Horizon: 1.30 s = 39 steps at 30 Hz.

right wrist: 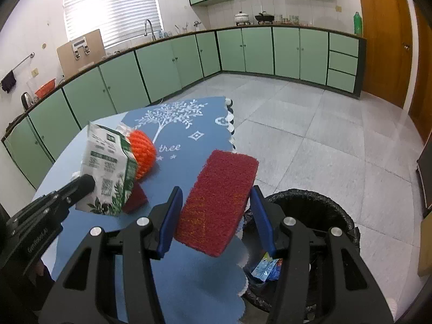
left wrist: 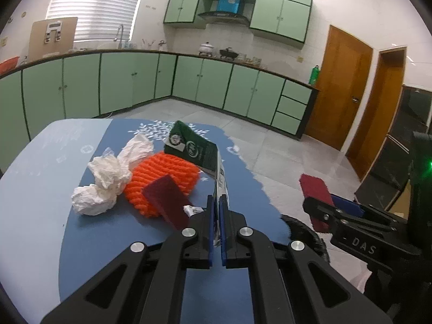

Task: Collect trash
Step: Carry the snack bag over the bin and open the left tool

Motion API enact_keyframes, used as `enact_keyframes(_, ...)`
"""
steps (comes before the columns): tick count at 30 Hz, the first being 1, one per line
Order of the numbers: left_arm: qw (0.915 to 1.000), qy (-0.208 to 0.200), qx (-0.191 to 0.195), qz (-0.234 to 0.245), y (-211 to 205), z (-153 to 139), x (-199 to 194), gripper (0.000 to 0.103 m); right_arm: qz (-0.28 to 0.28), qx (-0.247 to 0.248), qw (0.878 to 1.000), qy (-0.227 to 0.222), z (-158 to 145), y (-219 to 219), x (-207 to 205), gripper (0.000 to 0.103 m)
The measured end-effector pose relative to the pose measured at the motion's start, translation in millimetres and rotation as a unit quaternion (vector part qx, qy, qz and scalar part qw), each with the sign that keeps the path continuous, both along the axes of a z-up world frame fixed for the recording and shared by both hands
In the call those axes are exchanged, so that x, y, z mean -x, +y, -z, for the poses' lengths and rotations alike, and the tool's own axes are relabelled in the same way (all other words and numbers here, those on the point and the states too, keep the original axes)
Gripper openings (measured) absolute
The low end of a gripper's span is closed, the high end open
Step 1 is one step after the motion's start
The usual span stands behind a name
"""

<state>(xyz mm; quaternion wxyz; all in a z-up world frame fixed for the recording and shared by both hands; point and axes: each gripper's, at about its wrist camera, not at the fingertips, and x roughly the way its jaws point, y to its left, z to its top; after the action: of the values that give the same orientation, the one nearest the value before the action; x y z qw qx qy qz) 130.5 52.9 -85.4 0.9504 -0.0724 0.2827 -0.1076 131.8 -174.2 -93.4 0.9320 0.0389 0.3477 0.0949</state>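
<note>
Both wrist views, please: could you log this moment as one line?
left tool: shut on green carton | right tool: shut on red scouring pad | bin: beside table, below right tool

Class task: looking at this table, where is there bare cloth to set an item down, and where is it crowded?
Free: the blue tablecloth around the white tree print, beyond the orange yarn ball, and the pale strip left of the crumpled tissues. Crowded: the middle, where tissues, yarn ball, a red scouring pad and the held green carton cluster.
</note>
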Motion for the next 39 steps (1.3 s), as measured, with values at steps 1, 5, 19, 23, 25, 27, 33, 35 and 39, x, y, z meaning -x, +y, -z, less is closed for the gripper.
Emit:
enact_keyframes(1,1.0,-0.002,0.001,0.004,-2,-2,3,0.004,0.001,-0.002,1.0,-0.002,-2,-2,3,0.05)
enact_keyframes(5,0.9999,-0.008,0.003,0.014,-9,-7,14,0.003,0.005,0.003,1.0,-0.011,-10,-8,15,0.05)
enact_keyframes(19,0.9979,-0.026,0.001,0.06,-55,-18,32,0.003,0.04,0.008,0.999,-0.035,-31,-57,47,0.05)
enact_keyframes(23,0.9964,-0.03,0.003,0.079,-74,-23,27,0.003,0.054,0.013,0.998,-0.039,-34,-76,49,0.05)
enact_keyframes(25,0.9952,-0.03,0.001,0.093,-89,-24,22,0.003,0.064,0.015,0.997,-0.039,-34,-89,50,0.05)
enact_keyframes(27,0.9941,-0.028,0.001,0.105,-102,-22,18,0.003,0.072,0.017,0.997,-0.038,-33,-101,51,0.05)
enact_keyframes(33,0.9909,-0.019,-0.007,0.133,-145,-13,2,0.003,0.096,0.024,0.994,-0.036,-27,-130,46,0.05)
enact_keyframes(35,0.9903,-0.017,-0.008,0.137,-156,-9,-6,0.003,0.102,0.023,0.994,-0.034,-23,-138,44,0.05)
enact_keyframes(39,0.989,-0.014,-0.013,0.147,-177,-1,-21,0.003,0.113,0.022,0.993,-0.024,-11,-156,34,0.05)
